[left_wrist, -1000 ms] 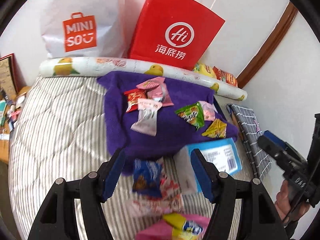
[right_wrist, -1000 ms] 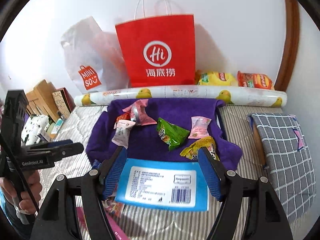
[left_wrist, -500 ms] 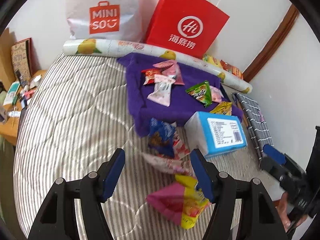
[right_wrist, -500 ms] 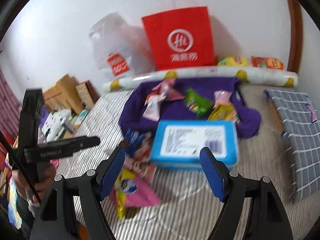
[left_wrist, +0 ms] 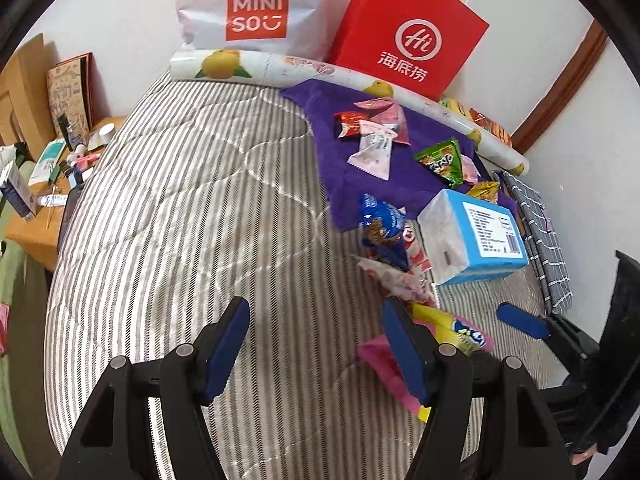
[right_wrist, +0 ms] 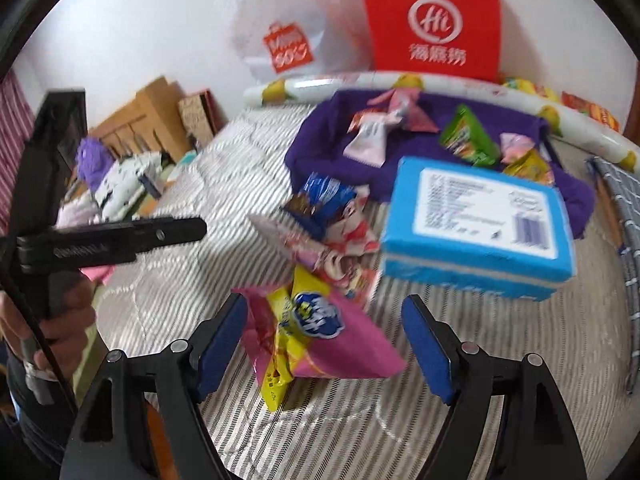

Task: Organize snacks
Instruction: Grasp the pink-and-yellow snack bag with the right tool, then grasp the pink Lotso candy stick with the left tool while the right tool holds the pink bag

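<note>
Now, line by line:

Left gripper (left_wrist: 316, 344): its jaws are standing spread over bare striped mattress (left_wrist: 180, 200), with nothing lying between the blue pads; the pink and yellow snack bag (left_wrist: 452, 332) is showing just behind its right-hand finger.

Right gripper (right_wrist: 324, 340): its jaws have just been opening and are standing wide, with the pink and yellow snack bag (right_wrist: 316, 336) lying between them on the mattress (right_wrist: 168, 276); the pad on the picture's left is sitting right at the bag's crumpled edge, though blur is making contact hard to judge, and the other pad is standing clear of it.

Loose snack heap: a blue packet (right_wrist: 320, 200) is lying on top of red-and-white wrappers (right_wrist: 340, 248), just beyond the pink bag and beside the blue tissue box (right_wrist: 476, 228).

Blue tissue box: it is resting on the mattress with its far edge against the purple cloth (left_wrist: 360, 160).

Purple cloth: it is carrying the other snacks, namely a green packet (left_wrist: 440, 160), a white sachet (left_wrist: 372, 152), a small red packet (left_wrist: 348, 124), a pink wrapper (left_wrist: 388, 110) and a yellow packet (left_wrist: 484, 192).

Far edge: a fruit-printed roll (left_wrist: 280, 68) is lying across the mattress end, with a white MINISO bag (left_wrist: 256, 4) and a red paper bag (left_wrist: 412, 36) standing behind it against the wall.

Right edge: a grey checked cloth (left_wrist: 540, 240) is lying beside the tissue box.

Person: a hand (right_wrist: 60, 320) is gripping the left gripper's handle.
</note>
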Available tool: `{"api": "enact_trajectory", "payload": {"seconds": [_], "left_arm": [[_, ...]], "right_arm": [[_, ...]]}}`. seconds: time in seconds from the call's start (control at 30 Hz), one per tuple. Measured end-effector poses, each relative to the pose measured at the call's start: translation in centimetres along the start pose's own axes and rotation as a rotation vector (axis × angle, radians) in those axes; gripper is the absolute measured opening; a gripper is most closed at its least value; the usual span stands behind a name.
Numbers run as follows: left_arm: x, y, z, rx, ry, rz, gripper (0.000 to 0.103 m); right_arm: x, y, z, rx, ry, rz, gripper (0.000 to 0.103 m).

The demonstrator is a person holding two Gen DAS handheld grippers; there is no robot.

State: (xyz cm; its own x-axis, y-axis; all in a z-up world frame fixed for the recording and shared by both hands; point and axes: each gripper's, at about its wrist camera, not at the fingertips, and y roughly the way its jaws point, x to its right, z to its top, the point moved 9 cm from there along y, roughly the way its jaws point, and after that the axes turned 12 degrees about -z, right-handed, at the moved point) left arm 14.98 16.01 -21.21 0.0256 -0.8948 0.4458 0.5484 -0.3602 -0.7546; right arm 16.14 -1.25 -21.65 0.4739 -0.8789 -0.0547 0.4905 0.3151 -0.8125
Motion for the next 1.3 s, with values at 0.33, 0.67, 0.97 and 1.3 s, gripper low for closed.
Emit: {"api": "enact_trajectory", "payload": {"seconds": [0.33,0.67,0.97,1.3], "left_arm": [[-0.9,0.6,-1.0,-0.019,-0.002,-0.010,0.067],[1.0,1.7,-0.7,-0.030,0.034,-0.032,0.067],[4.9,3.1,1.1,-0.013,0.112,-0.065,0.067],[6.9,6.5,2.8,-0.051,0.164,-0.051,0.067]], "right_arm": [[-1.2,4.1,-2.5,-0.110,-0.055,-0.033,0.079],[-0.5,2.5,-3.0,-0.080,-0.022,0.027,0.053],[4.7,-1.2,-3.9,-0.015,0.081,-0.004,0.052],[12.9,-1.5,-5.7,-0.028,0.221,-0.131,0.052]]}}
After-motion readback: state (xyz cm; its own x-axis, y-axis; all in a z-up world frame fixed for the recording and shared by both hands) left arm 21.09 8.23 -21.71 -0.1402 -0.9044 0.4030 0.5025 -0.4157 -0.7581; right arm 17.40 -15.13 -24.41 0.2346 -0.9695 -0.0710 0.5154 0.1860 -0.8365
